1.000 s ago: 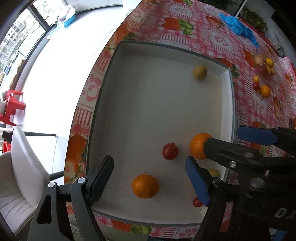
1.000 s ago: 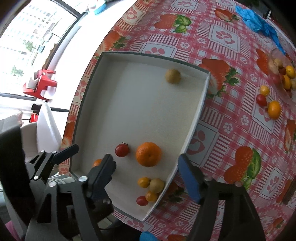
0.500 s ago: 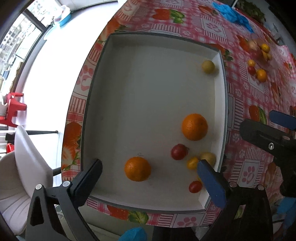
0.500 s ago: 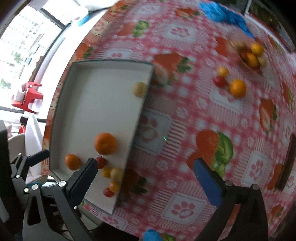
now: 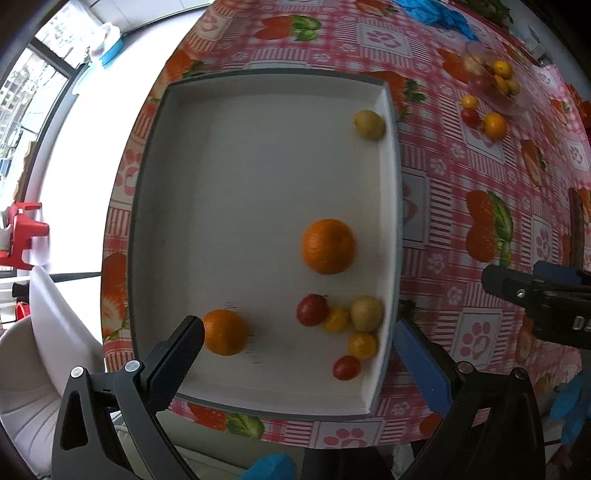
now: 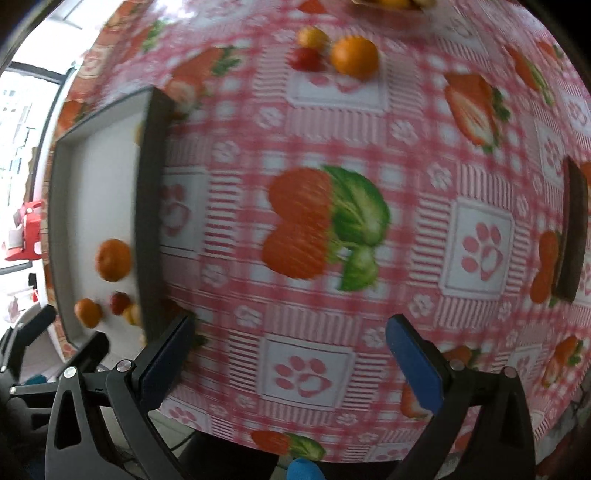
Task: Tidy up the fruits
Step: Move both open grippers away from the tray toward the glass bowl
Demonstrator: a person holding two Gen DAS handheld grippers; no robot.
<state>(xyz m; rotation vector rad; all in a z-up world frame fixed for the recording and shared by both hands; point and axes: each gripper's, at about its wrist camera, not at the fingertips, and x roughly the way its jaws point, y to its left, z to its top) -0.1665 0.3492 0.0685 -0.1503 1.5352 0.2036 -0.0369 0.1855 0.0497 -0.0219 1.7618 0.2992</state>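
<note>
A white tray (image 5: 240,184) with a grey rim holds two oranges, a large one (image 5: 328,245) and a smaller one (image 5: 224,332). Several small red and yellow fruits (image 5: 349,325) cluster in its near right corner, and a yellow-green fruit (image 5: 369,124) lies far right. My left gripper (image 5: 301,354) hangs open above the tray's near end with nothing between its fingers. My right gripper (image 6: 291,354) is open over the bare tablecloth, to the right of the tray (image 6: 96,177). An orange (image 6: 354,57), a red fruit (image 6: 306,59) and a yellow one (image 6: 312,37) lie loose on the cloth farther off.
A clear bowl (image 5: 495,77) with more fruit stands at the far right of the red-checked tablecloth (image 6: 369,147). A dark flat object (image 6: 574,229) lies at the right edge. Blue cloth (image 5: 432,14) sits at the back. White chair (image 5: 48,332) beside the table's left edge.
Both grippers opened wider. The right gripper swung from above the tray to over the tablecloth on its right. The left gripper drew back toward the tray's near edge; both oranges stayed in the tray.
</note>
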